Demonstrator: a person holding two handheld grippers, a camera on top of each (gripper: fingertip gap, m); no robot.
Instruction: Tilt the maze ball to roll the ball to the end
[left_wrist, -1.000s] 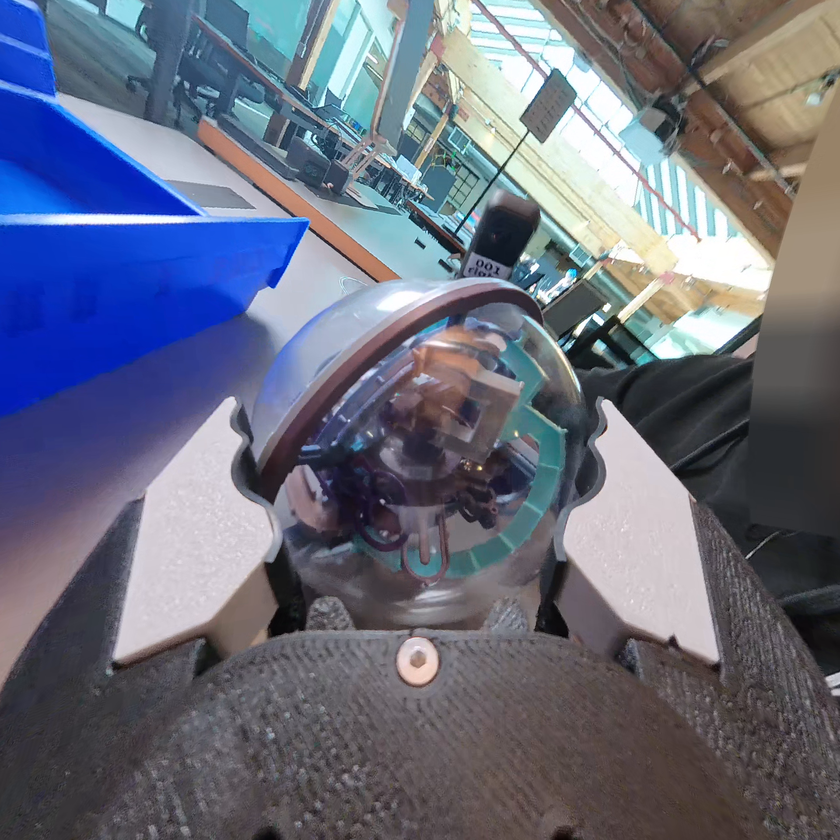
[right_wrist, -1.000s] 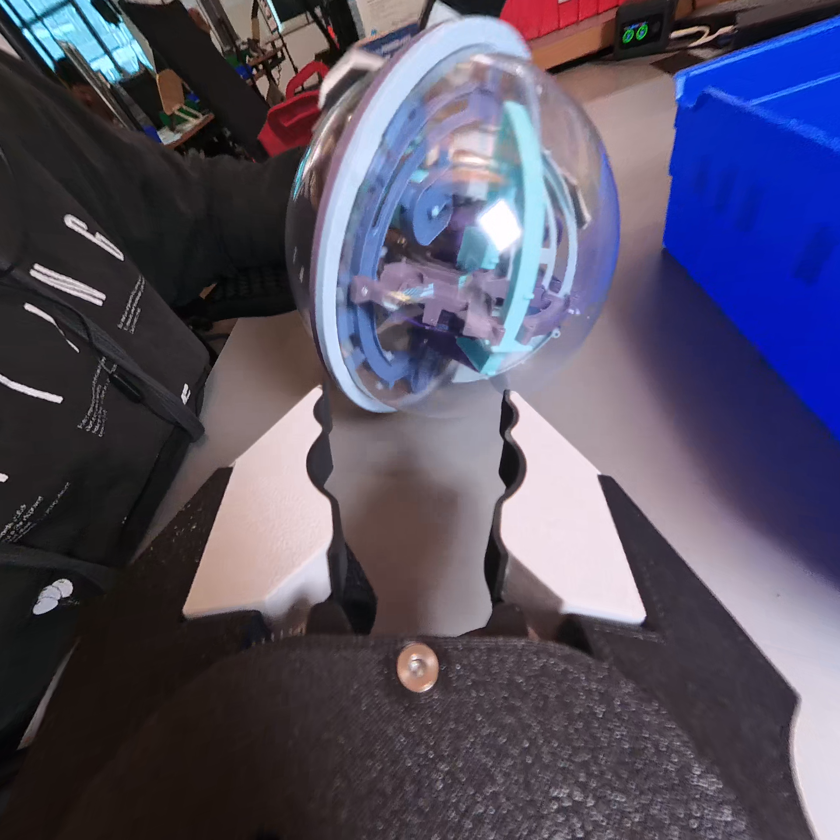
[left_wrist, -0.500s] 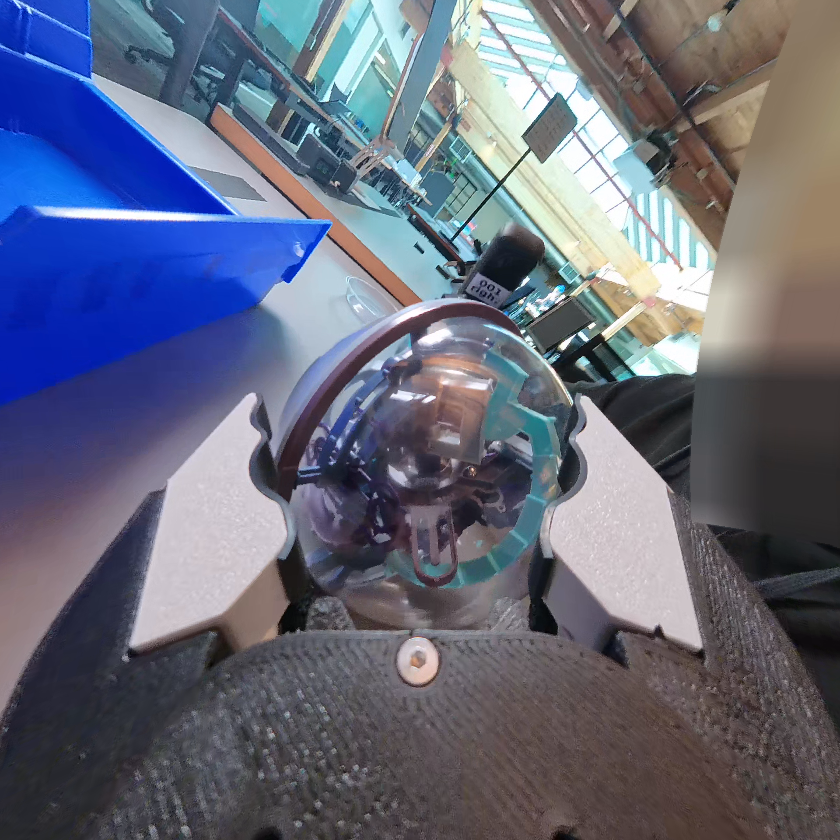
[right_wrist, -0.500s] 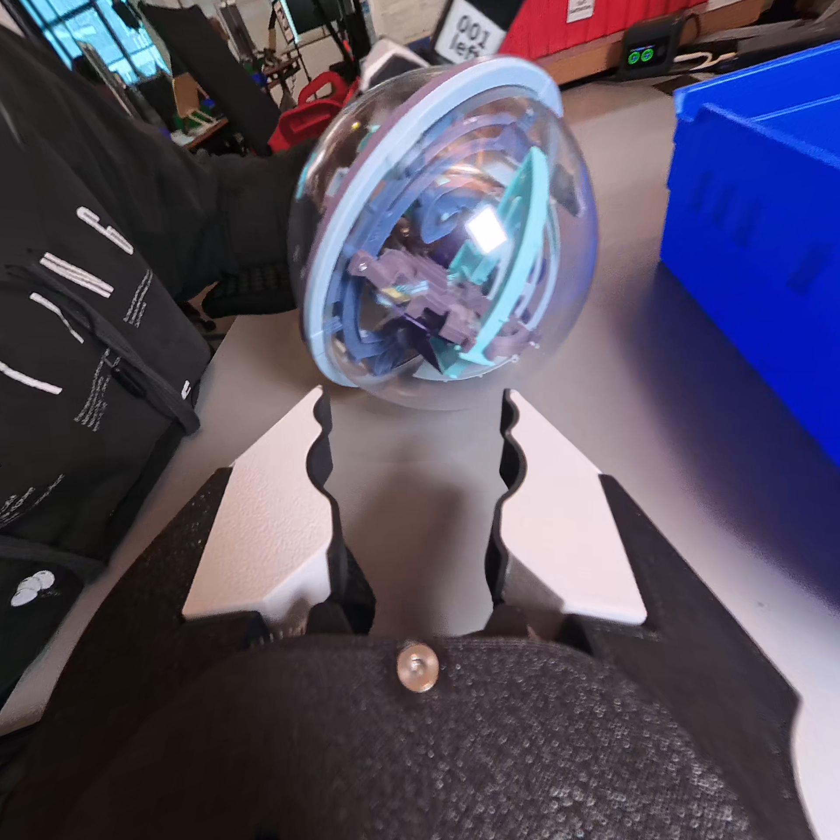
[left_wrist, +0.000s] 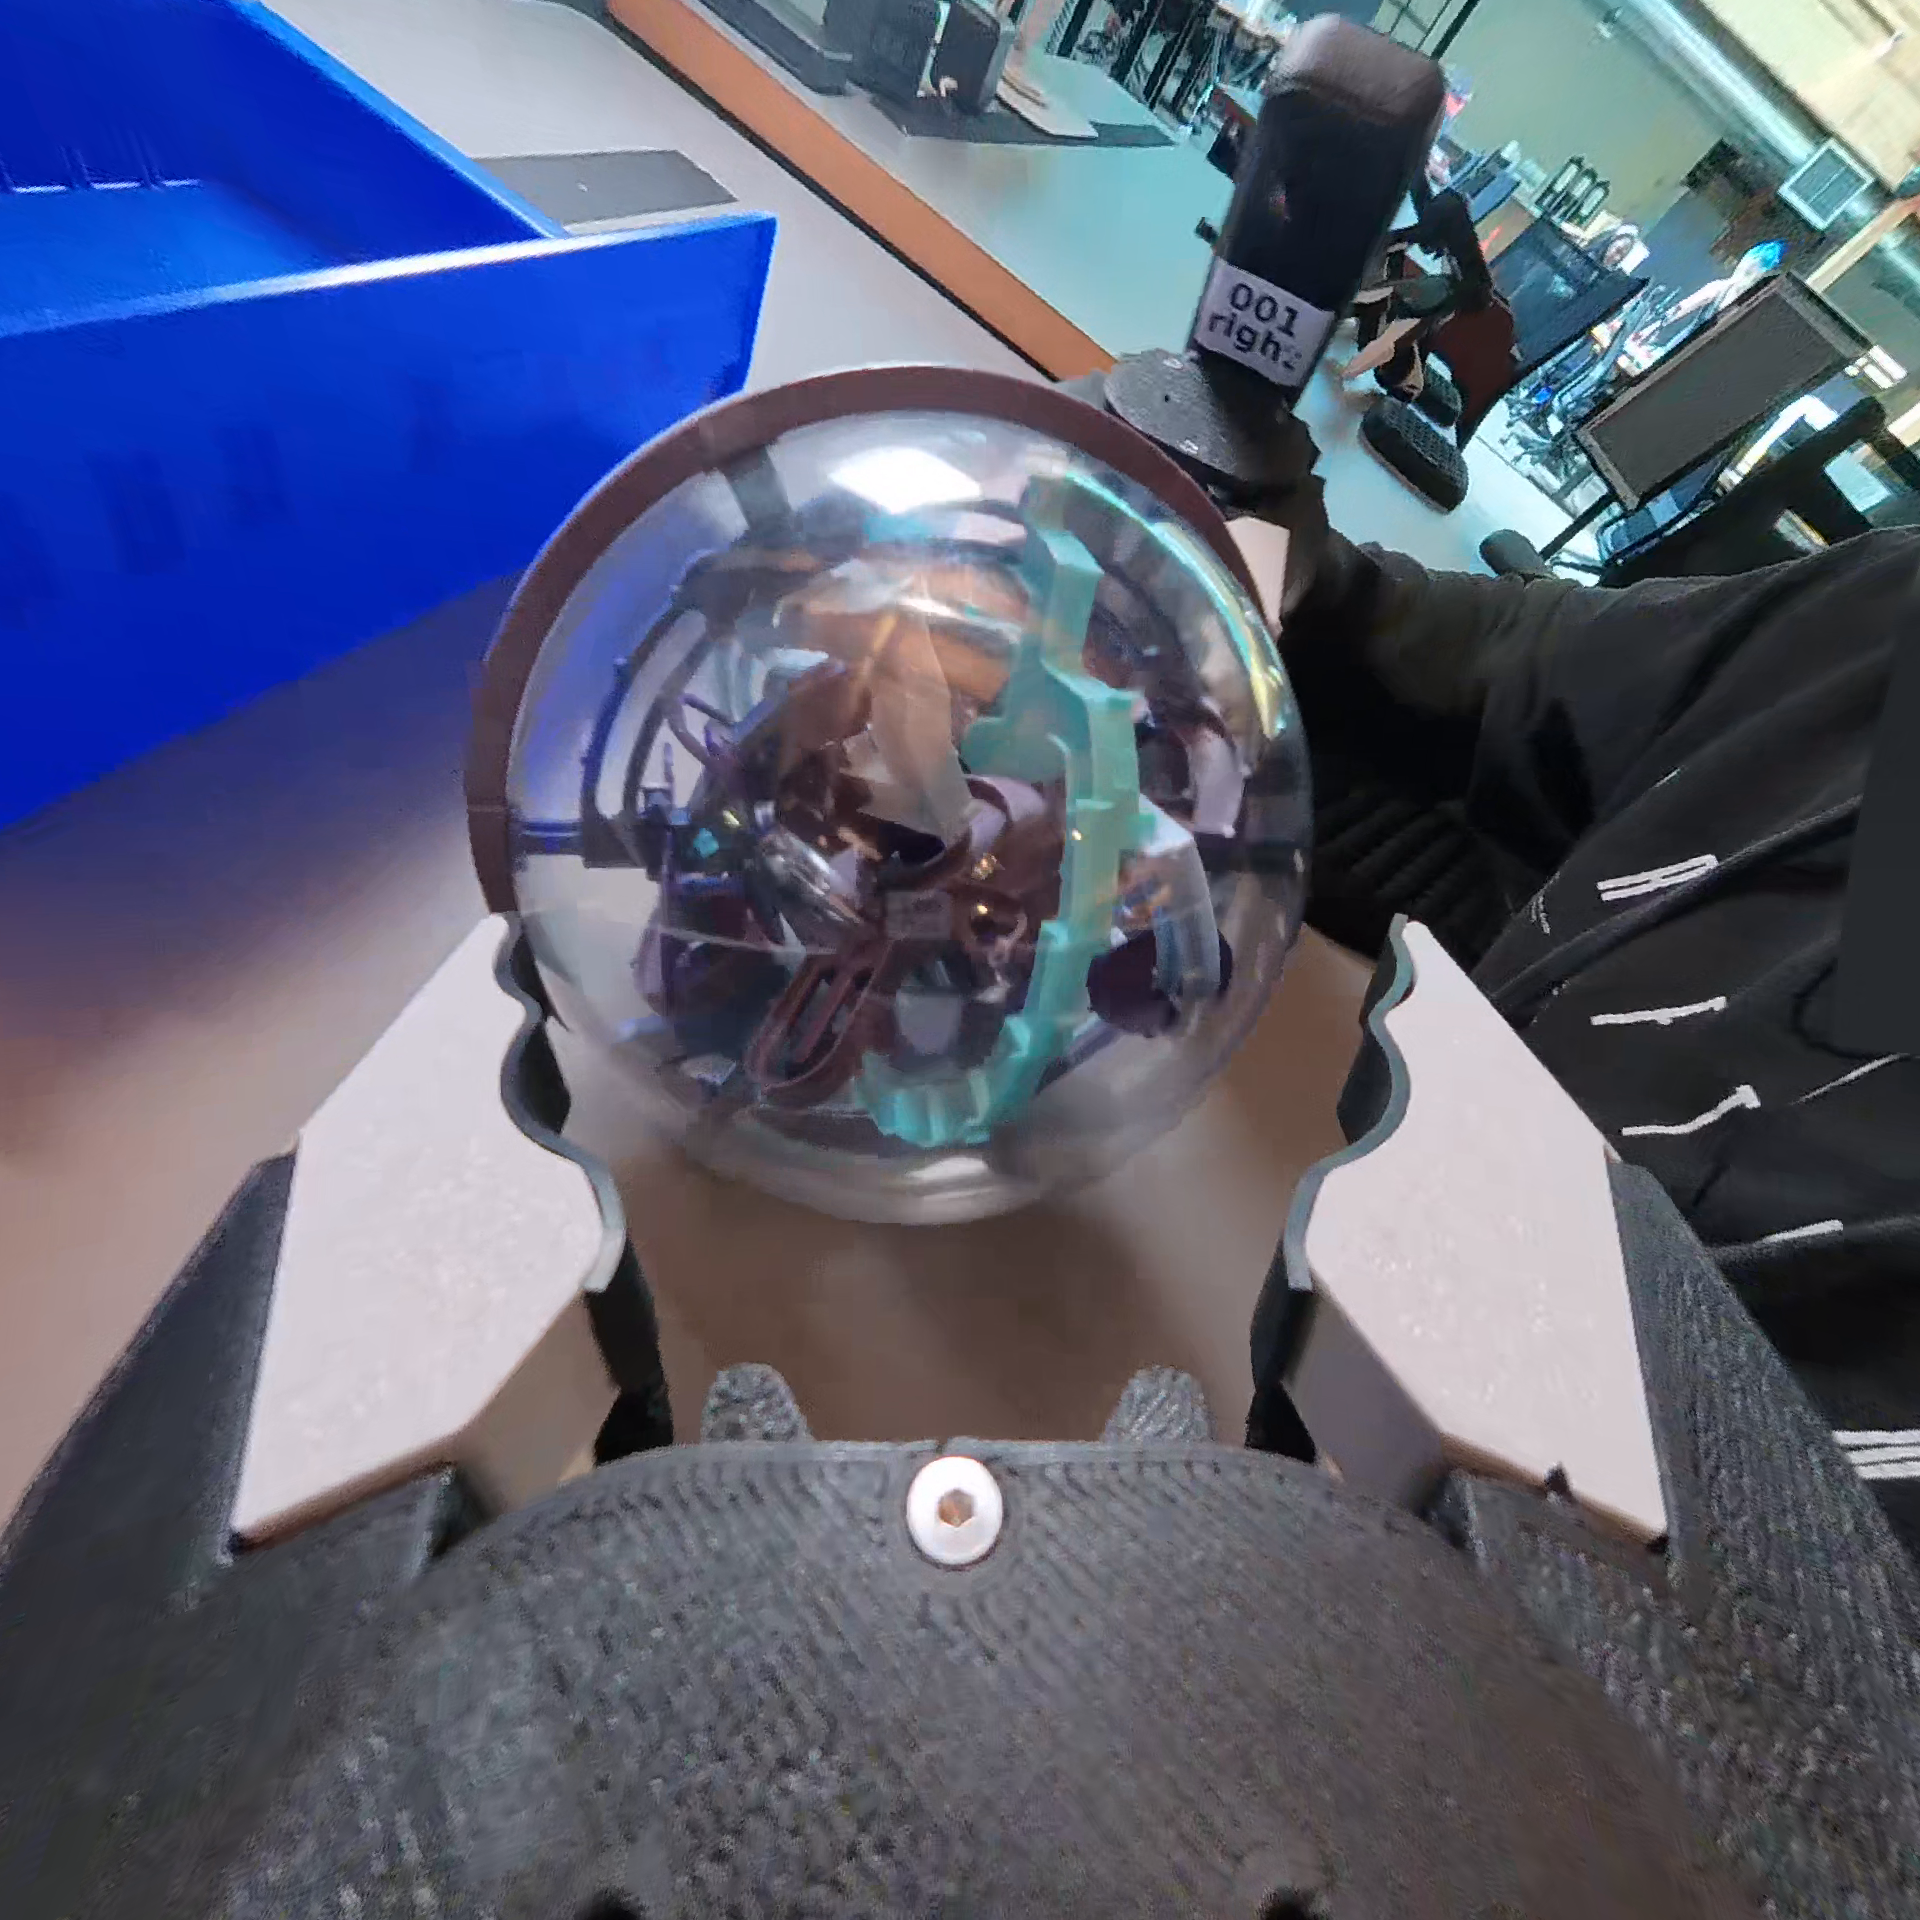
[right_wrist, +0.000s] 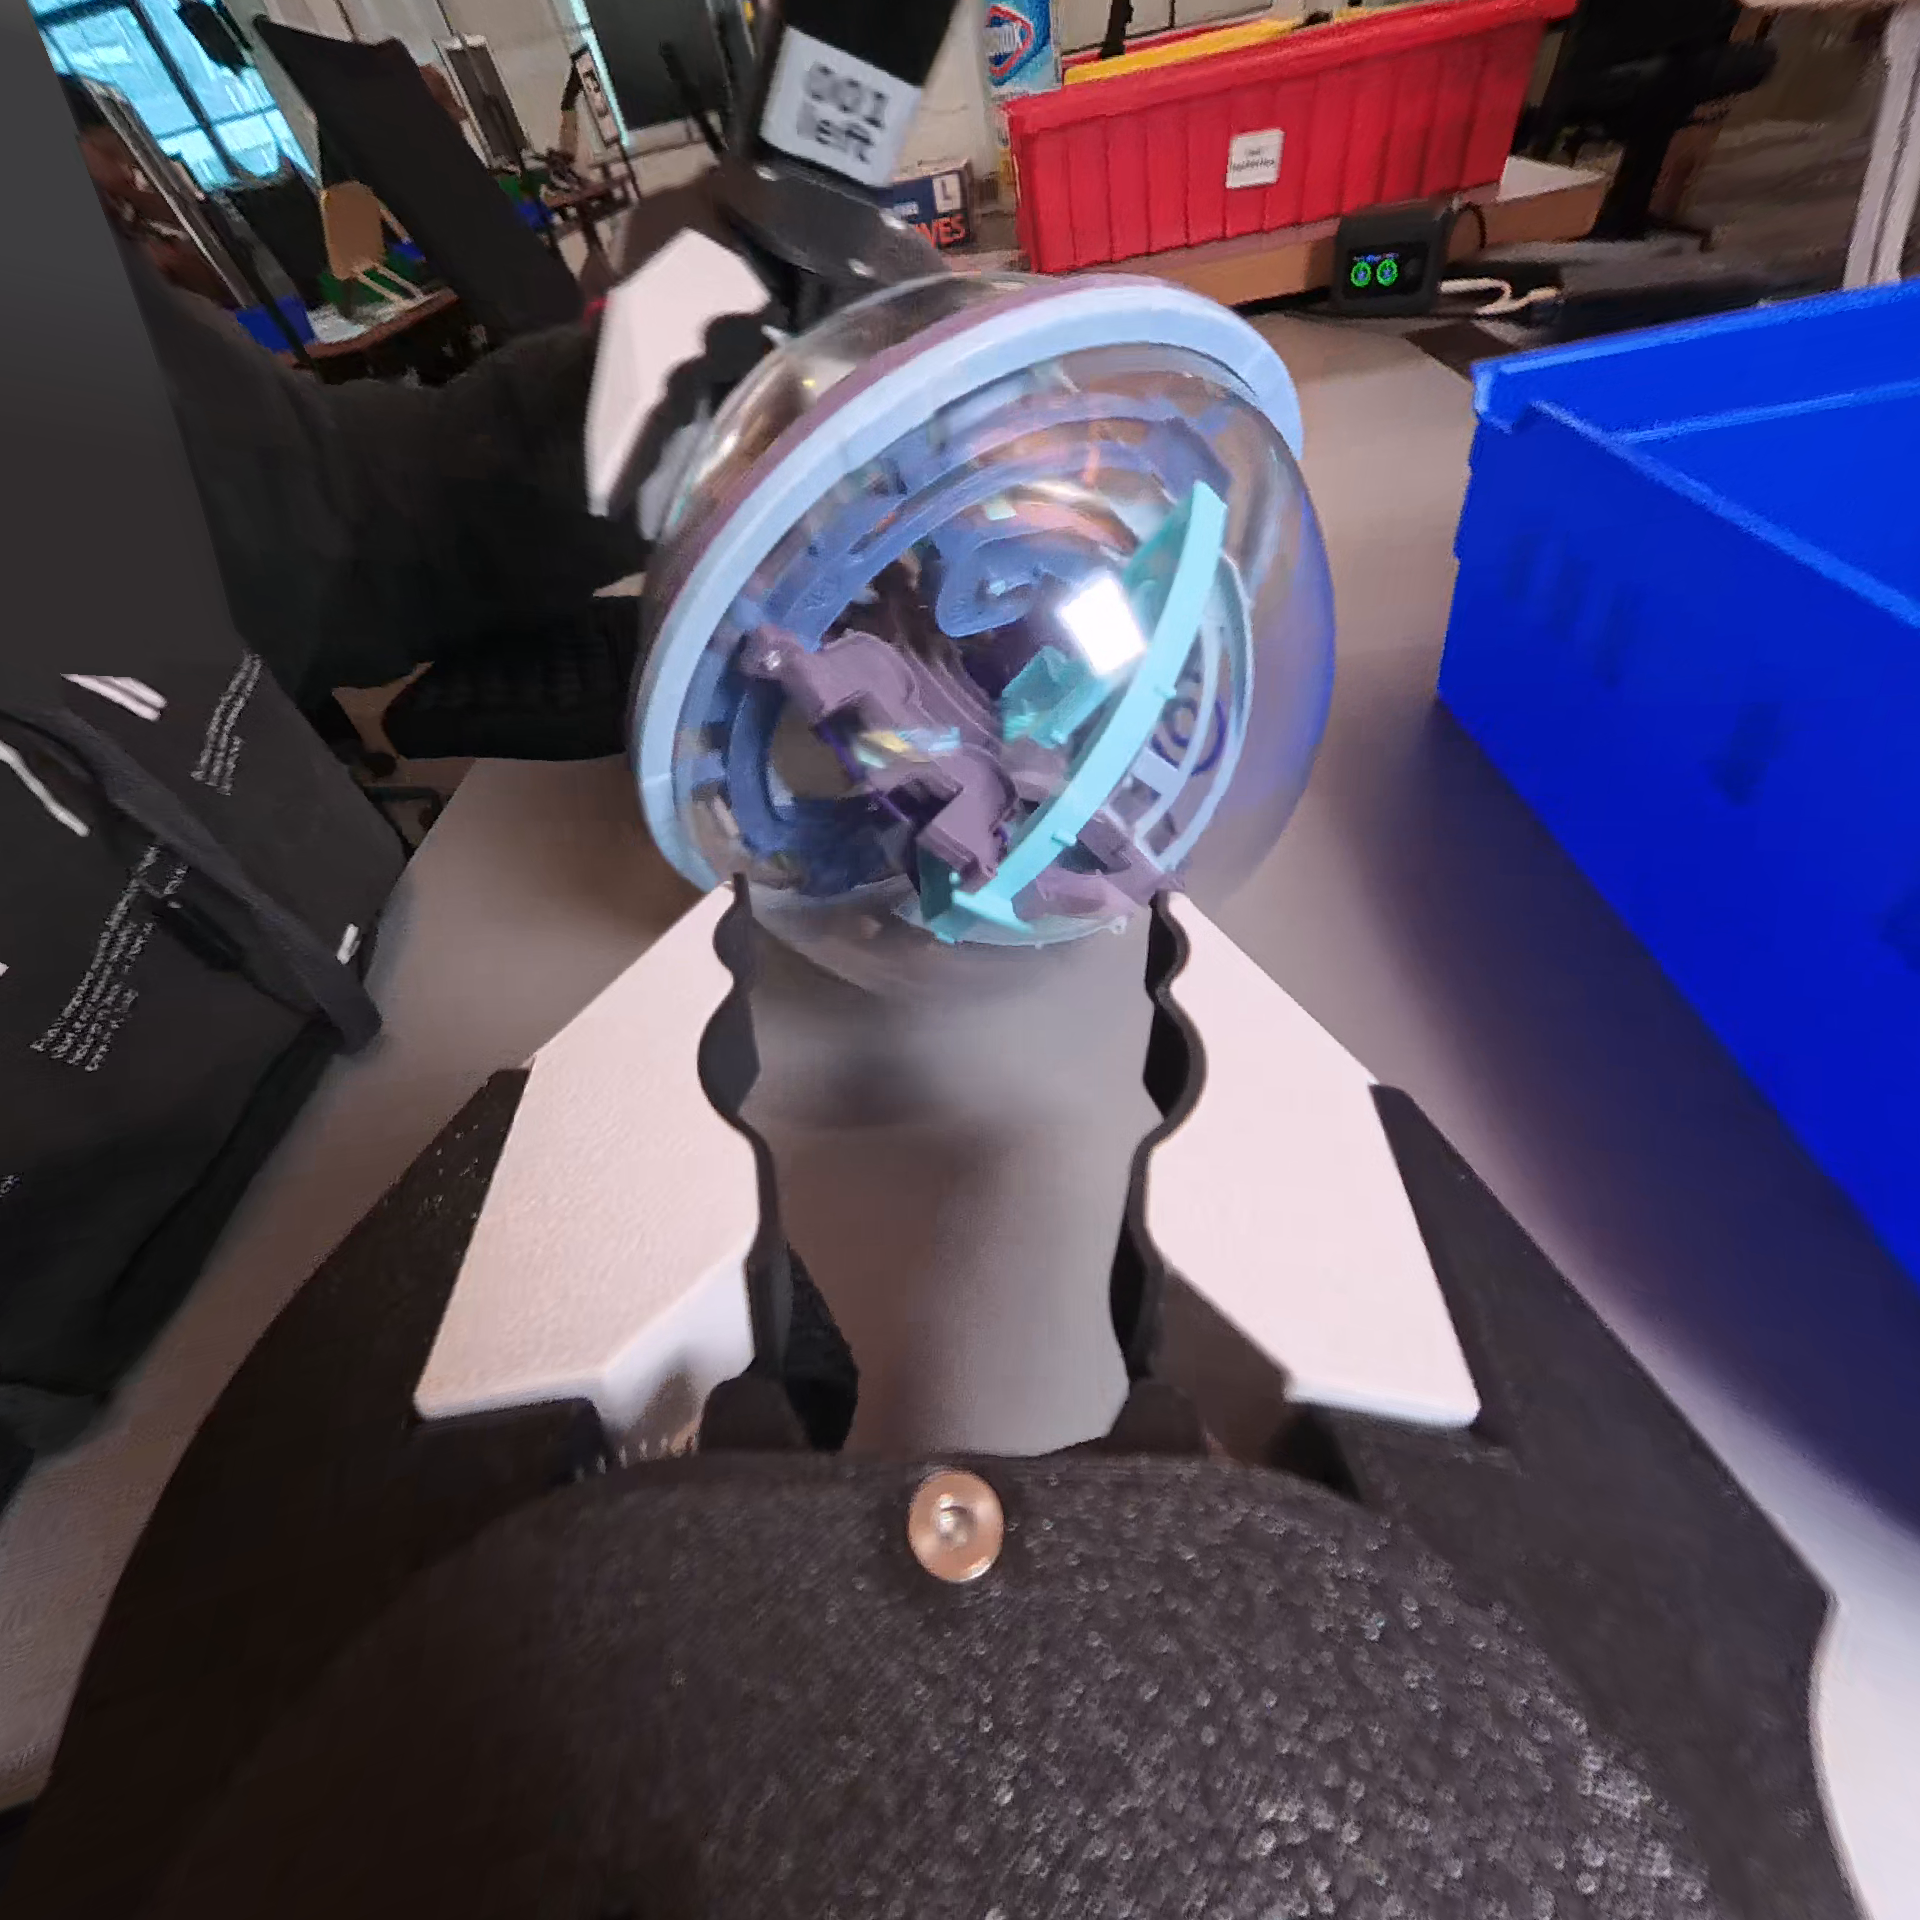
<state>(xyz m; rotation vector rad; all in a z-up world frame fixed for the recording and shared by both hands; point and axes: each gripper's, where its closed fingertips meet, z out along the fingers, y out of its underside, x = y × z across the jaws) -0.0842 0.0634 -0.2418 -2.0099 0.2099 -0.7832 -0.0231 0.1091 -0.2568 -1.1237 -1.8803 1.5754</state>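
— Where do we have the maze ball (left_wrist: 894, 800)?
— On the grey table (right_wrist: 1403, 831), just beyond our left gripper (left_wrist: 951, 956), whose jaws stand wide around its near side. The blue bin (left_wrist: 343, 416) sits left.
— And our right gripper (right_wrist: 945, 914)?
— Jaws parted, empty, tips just beside the ball.

1. My right gripper (right_wrist: 951, 935) points at the maze ball (right_wrist: 977, 613), its jaws spread with only grey table (right_wrist: 1382, 852) between them.
2. The ball's clear shell sits just past my fingertips (right_wrist: 1169, 920), its pale blue seam ring (right_wrist: 935, 416) tilted.
3. My left gripper (right_wrist: 727, 343) is behind the ball, blurred.
4. A blue bin (right_wrist: 1704, 665) stands to the right, a black bag (right_wrist: 156, 935) to the left.
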